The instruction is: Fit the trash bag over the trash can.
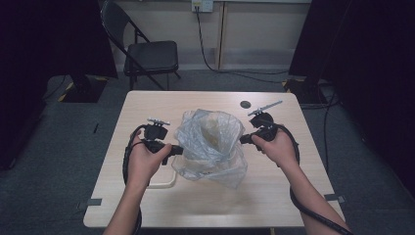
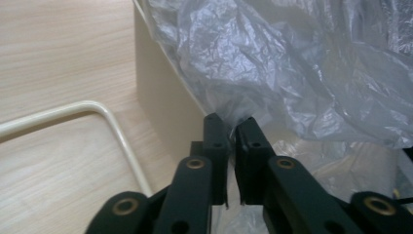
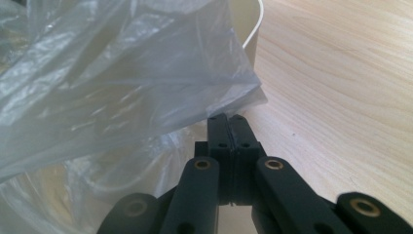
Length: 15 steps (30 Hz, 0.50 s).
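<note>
The thin, crinkled clear plastic bag (image 1: 211, 147), draped over a cream bin (image 2: 160, 92) on the bench between both grippers, handles light, limp and slippery, its rim pinched in each pair of closed jaws.

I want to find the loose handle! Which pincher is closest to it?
The left gripper. The cream handle lies on the table just beside it; the right gripper pinches the plastic bag on the far side.

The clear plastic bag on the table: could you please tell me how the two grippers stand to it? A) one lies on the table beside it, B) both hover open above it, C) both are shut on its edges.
C: the left gripper and the right gripper each pinch an edge of the plastic bag, on opposite sides.
</note>
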Tool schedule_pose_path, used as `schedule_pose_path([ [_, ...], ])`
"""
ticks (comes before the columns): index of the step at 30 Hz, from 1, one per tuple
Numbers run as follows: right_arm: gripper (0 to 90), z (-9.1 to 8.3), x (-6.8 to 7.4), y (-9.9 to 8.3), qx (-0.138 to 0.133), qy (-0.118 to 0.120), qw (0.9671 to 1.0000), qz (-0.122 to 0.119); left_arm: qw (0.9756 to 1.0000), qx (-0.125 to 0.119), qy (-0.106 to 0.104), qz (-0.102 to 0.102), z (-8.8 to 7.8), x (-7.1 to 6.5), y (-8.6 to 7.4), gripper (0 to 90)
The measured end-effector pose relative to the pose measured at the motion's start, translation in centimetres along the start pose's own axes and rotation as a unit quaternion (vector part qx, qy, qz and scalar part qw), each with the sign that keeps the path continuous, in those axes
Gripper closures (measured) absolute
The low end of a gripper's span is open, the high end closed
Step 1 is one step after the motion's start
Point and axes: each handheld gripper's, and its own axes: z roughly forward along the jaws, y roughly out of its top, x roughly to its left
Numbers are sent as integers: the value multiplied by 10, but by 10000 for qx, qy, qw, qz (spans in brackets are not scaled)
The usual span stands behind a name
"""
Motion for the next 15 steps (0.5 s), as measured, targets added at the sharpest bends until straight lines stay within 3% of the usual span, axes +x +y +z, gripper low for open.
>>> schedule_pose_path([
  [2,900,-1,0,0,-36,-4,10000,15,9998,70,190,-3,1,4,1,895],
  [5,900,0,2,1,-43,3,10000,-9,9999,72,120,-92,4,10,0,900],
  [8,900,5,1,1,59,-50,10000,-15,9993,81,334,-165,9,20,-4,900],
  [10,900,9,-2,1,84,-109,9999,8,9991,67,386,-136,16,24,-6,900],
  [11,900,12,-4,1,92,-92,9999,22,9991,67,386,-136,16,24,-6,899],
  [12,900,16,-5,1,82,-43,9999,58,9992,27,395,5,24,25,-8,898],
  [15,900,26,-7,1,148,7,9998,115,9993,49,380,20,36,28,-10,896],
])
